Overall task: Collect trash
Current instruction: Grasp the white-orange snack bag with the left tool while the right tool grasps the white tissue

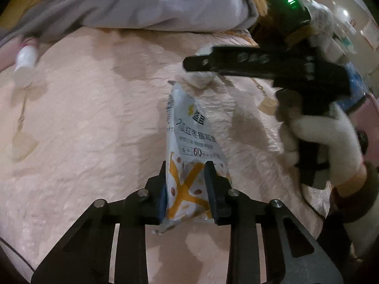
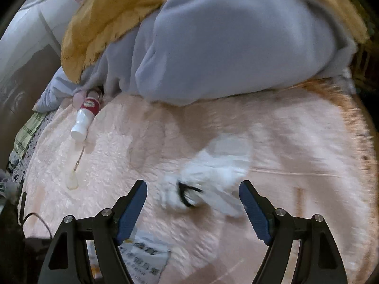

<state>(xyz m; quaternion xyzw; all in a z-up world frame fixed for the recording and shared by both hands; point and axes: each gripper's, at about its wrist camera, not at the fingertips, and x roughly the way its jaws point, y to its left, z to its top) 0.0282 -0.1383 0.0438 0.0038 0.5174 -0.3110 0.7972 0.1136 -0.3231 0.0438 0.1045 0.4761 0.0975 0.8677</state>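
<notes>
Left gripper clenched on snack wrapper, wrapper stretching toward 12 o'clock; right gripper released, crumpled tissue between fingers, untouched, on pink blanket

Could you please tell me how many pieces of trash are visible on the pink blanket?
3: snack wrapper in the left gripper, crumpled tissue ahead of the right gripper, small bottle by the grey cloth. More may be hidden.

Left gripper angled steeply downward, fingers pinched narrow on the snack packet between the pads; right gripper likewise tilted down, jaws standing wide and gripping nothing, carried by a white-gloved hand.
</notes>
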